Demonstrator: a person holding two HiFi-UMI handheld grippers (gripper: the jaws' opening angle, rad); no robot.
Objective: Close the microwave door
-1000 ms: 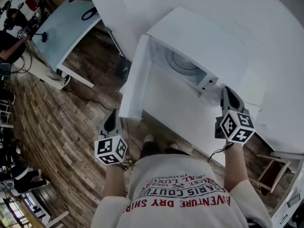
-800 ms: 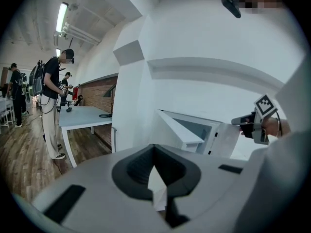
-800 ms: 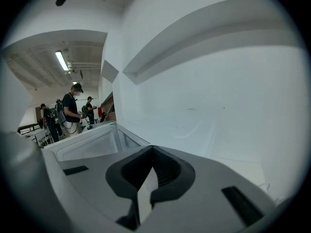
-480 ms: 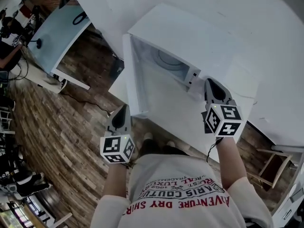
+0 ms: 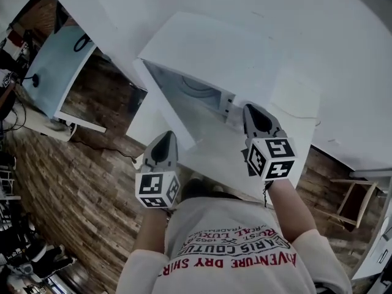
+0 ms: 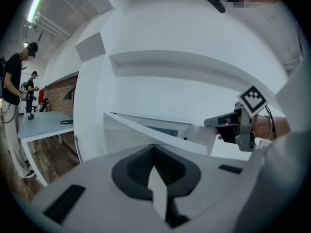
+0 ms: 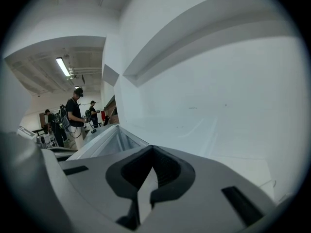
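Door's not shut yet. The microwave (image 5: 208, 48) sits on the white table (image 5: 211, 159) against the wall, and its door (image 5: 168, 106) is swung out at an angle, so we can see past it to the round turntable inside.

Both tools are empty. The left gripper (image 5: 164, 141) has its jaws pressed together with nothing between them, and the right gripper (image 5: 252, 112) is the same. The left one sits just outside the door's free edge. We can't tell whether it's touching. The right one is up by the corner of the microwave on the button-panel side.

To do this bit well, we'd push with the flat of the closed left tool on the outer face, close to the free edge and not near the hinge. That gives the most leverage. Follow the door's arc round instead of shoving straight in, and keep pressing until the latch catches. We'd guess the right tool helps by bracing the box so it doesn't slide back on the table.

As for orientation, the door stands upright on its hinge at the microwave's left front corner. Its long axis runs level from that hinge out toward us, and the free edge points at the left tool.
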